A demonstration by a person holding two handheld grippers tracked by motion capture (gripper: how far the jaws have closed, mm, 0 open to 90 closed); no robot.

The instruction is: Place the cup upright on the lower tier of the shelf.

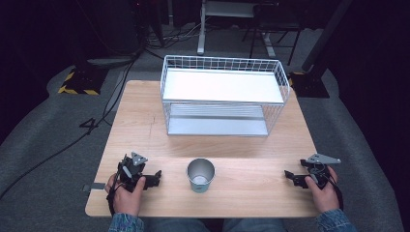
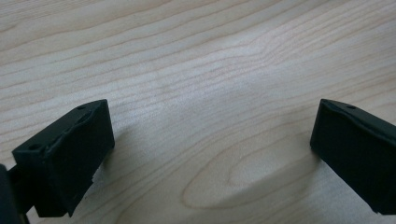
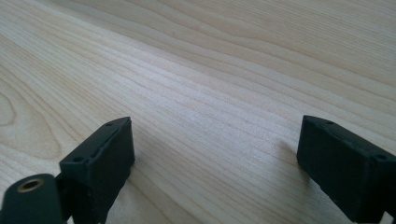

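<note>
A grey metal cup [image 1: 200,175] stands upright near the front middle of the wooden table [image 1: 145,116]. Behind it sits a white wire rack [image 1: 225,94] with two shelves. My left gripper [image 1: 153,178] rests low on the table at the front left, held in a hand and pointing right toward the cup, a short way from it. In the left gripper view its jaws stand wide apart over bare wood, left gripper [image 2: 212,140] open. My right gripper [image 1: 291,177] lies at the front right, pointing left toward the cup. The right gripper [image 3: 215,154] is open too, with nothing between its jaws.
The floor around the table is grey carpet with cables [image 1: 92,123] trailing at the left. Stand bases with yellow-black tape [image 1: 77,84] sit behind the table's far corners. The rack takes up the table's back half.
</note>
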